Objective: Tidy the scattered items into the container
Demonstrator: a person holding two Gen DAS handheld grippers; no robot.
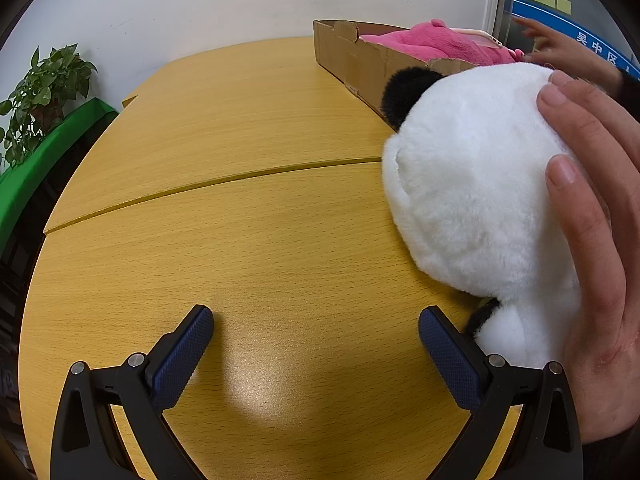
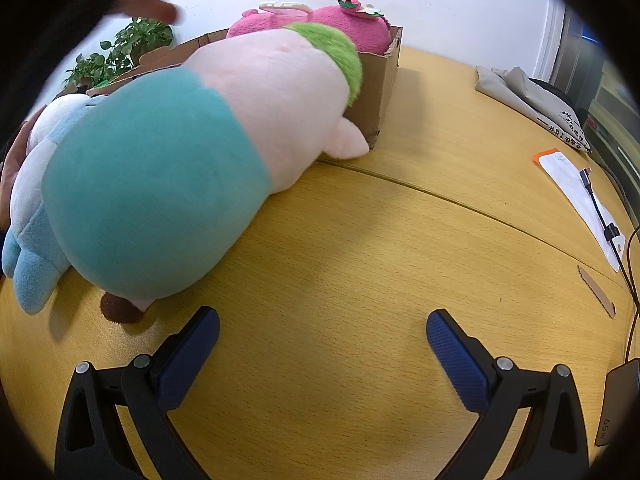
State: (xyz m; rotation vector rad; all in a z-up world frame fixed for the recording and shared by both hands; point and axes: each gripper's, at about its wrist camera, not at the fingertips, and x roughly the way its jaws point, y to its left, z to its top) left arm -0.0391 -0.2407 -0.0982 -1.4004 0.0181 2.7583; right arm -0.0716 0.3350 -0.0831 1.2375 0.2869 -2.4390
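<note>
From the left wrist view, the left tool (image 1: 316, 336) stood wide apart over the bare yellow counter (image 1: 248, 240), gripping nothing. A bare hand (image 1: 592, 240) pressed on a white panda plush (image 1: 480, 184) just right of the tool's right finger, touching or nearly touching it. The likely trouble here was that hand: with it on the toy, any closing of the tool risked pinching fingers (image 1: 560, 168), or snagging only fur and letting the round, soft body slip free. The cardboard box (image 1: 360, 60) sat beyond the panda toward the far counter edge, already holding a pink plush (image 1: 436, 44) that rose above its rim. A second blurred hand (image 1: 552, 40) reached near it.

From the right wrist view, the right tool (image 2: 322, 336) was likewise spread wide and empty above the counter (image 2: 380, 240). A long plush (image 2: 192, 152) in teal and pale pink with a green tuft lay on its side, its head end against the box (image 2: 380, 80) wall and its bulk well larger than the tool's opening looked able to span. I judged a grasp would catch only a fold and the toy could sag or drag. The box looked crowded, so another toy might spill over. A blue-and-white plush (image 2: 32, 208) lay behind it. A cable (image 2: 600, 208) and papers (image 2: 576, 192) lay well apart on the right.
</note>
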